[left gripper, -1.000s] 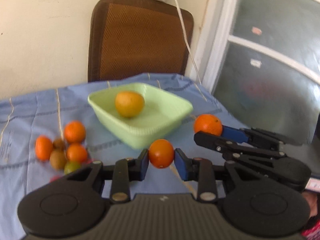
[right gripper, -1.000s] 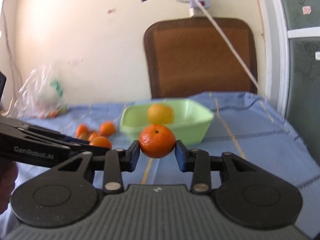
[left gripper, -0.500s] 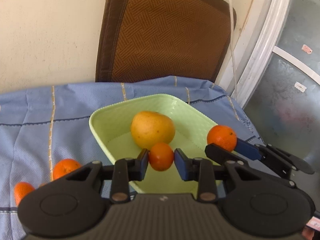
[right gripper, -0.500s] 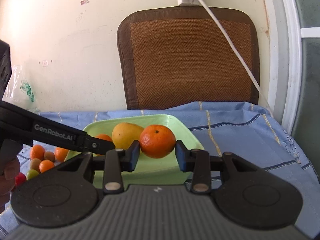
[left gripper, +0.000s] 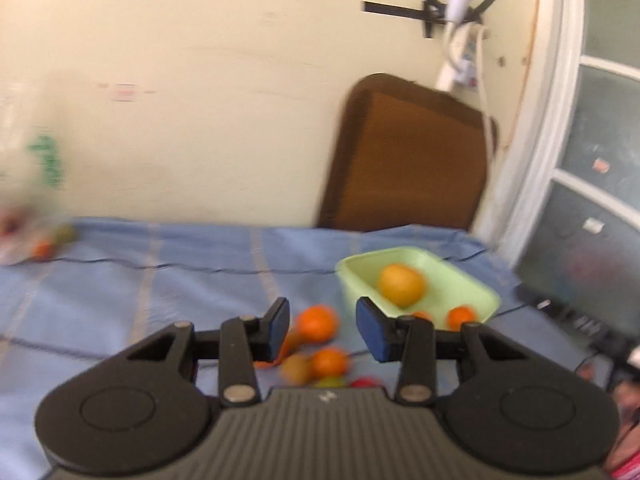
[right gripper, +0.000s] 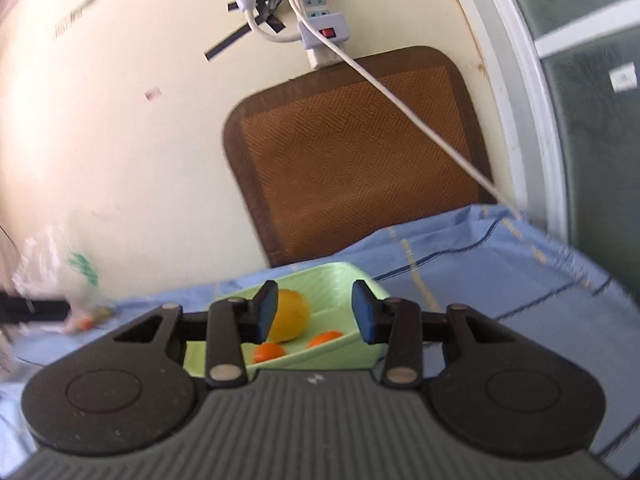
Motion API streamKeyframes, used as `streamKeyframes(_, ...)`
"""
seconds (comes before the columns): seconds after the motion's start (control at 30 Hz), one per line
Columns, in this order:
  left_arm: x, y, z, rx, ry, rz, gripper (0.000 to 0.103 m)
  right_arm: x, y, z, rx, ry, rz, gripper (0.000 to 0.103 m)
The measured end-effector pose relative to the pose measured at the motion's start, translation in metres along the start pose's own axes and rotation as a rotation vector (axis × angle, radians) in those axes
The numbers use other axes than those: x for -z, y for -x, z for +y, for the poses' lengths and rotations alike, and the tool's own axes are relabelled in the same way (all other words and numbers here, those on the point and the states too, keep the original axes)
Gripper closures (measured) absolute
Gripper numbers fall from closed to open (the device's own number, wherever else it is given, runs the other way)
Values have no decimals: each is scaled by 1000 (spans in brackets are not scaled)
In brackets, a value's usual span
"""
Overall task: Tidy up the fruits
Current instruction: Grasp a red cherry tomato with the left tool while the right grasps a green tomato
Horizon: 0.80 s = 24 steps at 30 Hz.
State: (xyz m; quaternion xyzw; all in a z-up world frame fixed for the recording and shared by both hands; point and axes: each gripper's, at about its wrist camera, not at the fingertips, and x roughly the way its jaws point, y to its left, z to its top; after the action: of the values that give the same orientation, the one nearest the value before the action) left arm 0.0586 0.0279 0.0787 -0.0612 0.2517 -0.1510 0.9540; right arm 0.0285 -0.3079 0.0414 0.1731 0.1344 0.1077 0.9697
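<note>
A light green bowl (left gripper: 476,288) (right gripper: 340,276) on the blue cloth holds a yellow mango (left gripper: 401,284) (right gripper: 292,316) and two small oranges (left gripper: 461,317) (right gripper: 269,353). My left gripper (left gripper: 323,330) is open and empty, above a cluster of loose fruit to the left of the bowl: an orange (left gripper: 317,323), another orange (left gripper: 329,363), a brownish fruit (left gripper: 295,369), with a green and a red one partly hidden. My right gripper (right gripper: 314,316) is open and empty, just in front of and above the bowl.
A brown chair back (left gripper: 408,160) (right gripper: 360,152) stands behind the table against the wall. A power strip with a white cord (right gripper: 400,100) hangs above it. A plastic bag with fruit (left gripper: 28,216) (right gripper: 68,292) lies at the far left. A window frame (left gripper: 532,152) is on the right.
Both grippers opened and let their oranges go into the green bowl. The left gripper swung back and left toward the loose fruit pile. The right gripper rose and tilted.
</note>
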Motion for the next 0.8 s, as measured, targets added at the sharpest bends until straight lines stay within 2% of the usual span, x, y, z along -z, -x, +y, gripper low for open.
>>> streamKeyframes(0.07,18,7,13,-32,2,30,65,14,5,16,-33,10,47,60)
streamKeyframes(0.17,38,4,21,-11,38,73,64,34,0,44,-71,76,148,60)
streamKeyframes(0.2,42,1,21,0,46,86,62,39,-5,54,-87,112,185,60)
streamKeyframes(0.23,46,-3,20,14,48,96,55,42,-10,62,-89,145,212,59)
streamKeyframes(0.27,48,-7,17,27,38,100,49,45,-16,70,-85,184,241,59)
streamKeyframes(0.4,58,-19,7,26,-16,117,49,49,-35,85,-100,249,308,53)
streamKeyframes(0.53,66,-30,6,-6,-41,140,54,53,-58,95,-80,302,352,52)
streamKeyframes(0.57,67,-32,8,-6,-31,152,63,55,-61,96,-79,303,362,52)
streamKeyframes(0.6,67,-34,10,5,-15,166,67,55,-64,97,-76,303,370,52)
streamKeyframes(0.67,67,-33,13,9,0,162,69,57,-65,97,-74,310,390,53)
streamKeyframes(0.7,67,-32,13,7,1,163,69,58,-66,98,-73,315,397,54)
streamKeyframes(0.73,68,-30,13,7,2,162,70,58,-64,97,-70,322,398,68)
streamKeyframes(0.77,70,-28,12,9,3,162,70,59,-62,97,-67,326,395,73)
streamKeyframes(0.8,72,-25,10,15,6,162,70,59,-57,97,-65,328,389,73)
